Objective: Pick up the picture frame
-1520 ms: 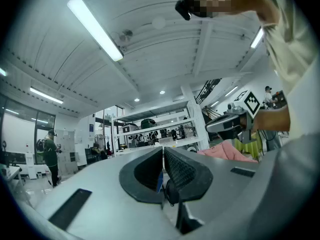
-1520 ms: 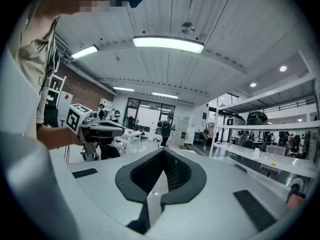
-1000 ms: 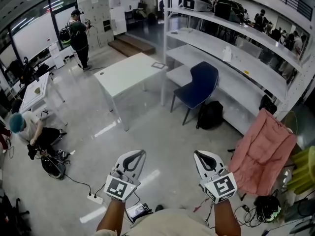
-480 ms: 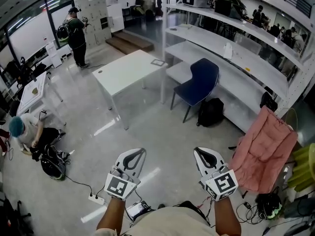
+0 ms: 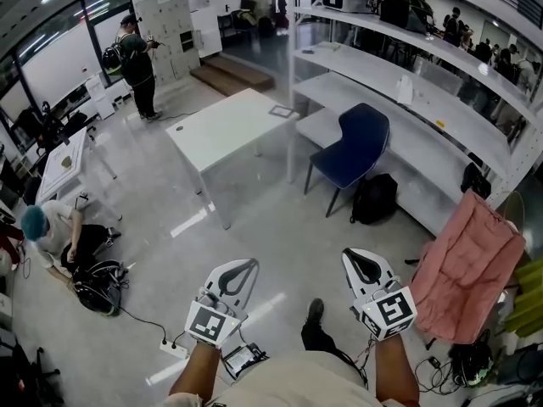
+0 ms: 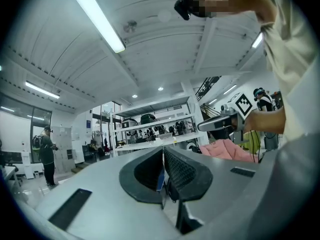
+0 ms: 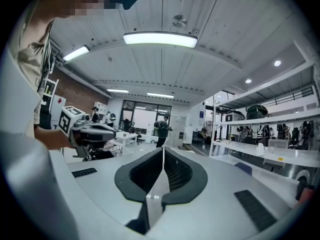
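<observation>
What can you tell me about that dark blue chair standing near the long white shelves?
The dark blue chair has a smooth, rounded seat and back in one colour, on thin dark legs. The material is hard to judge from here. It stands upright and unoccupied on the glossy grey floor, between the white rectangular table and the long white shelving. A black backpack sits close beside its legs, but contact between them is unclear.

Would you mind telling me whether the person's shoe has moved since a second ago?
Yes. The shoe has stepped forward onto floor that was bare, toward the blue chair.
</observation>
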The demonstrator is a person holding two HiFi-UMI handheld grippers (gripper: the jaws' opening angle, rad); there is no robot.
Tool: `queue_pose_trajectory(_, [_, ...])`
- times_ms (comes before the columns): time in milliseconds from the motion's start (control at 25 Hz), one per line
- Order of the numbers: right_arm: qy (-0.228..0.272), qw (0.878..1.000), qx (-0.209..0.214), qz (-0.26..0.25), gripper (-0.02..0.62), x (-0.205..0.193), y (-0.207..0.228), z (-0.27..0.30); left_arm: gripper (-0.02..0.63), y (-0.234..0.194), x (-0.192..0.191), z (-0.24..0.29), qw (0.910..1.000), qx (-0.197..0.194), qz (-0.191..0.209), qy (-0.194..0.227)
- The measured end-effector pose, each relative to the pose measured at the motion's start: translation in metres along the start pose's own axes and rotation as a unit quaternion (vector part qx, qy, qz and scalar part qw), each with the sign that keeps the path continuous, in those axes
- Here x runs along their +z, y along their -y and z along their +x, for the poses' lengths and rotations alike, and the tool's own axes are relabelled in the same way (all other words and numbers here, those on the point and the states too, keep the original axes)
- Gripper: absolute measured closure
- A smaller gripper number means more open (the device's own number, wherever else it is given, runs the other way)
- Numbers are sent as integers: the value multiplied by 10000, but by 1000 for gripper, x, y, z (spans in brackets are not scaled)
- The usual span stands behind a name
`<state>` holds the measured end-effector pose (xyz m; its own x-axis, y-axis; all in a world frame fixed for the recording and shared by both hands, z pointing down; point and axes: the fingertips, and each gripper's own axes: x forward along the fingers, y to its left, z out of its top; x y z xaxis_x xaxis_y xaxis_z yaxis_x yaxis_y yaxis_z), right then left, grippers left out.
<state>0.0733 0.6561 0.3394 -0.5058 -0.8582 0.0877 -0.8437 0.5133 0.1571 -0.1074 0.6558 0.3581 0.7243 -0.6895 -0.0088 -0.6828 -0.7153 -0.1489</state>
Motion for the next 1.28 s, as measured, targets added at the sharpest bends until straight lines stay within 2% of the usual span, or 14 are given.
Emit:
queue_pose_trajectory(320, [-22,9996,246,95,568,-18,66,74,585,-48,-19,60,9993,328,-72,-182])
queue_pose_trajectory(520, [11,9990,389,218,569,-29,125,128,585,-84,-27,121,9982,464,-7,-377])
queue_pose_trajectory(720, [-33,9983,471,345,568,-41,190,174,585,-114,-29,195,9980,485,-50,-400])
queue_pose_trajectory(880, [-121,9979,592,251,568,-50,228,208,584,-140,-34,242,9975,604,-27,-376])
queue_pose_trajectory(1280, [-323,9950,885,318,568,-64,259,281,584,-192,-49,291,9964,741,-93,-395])
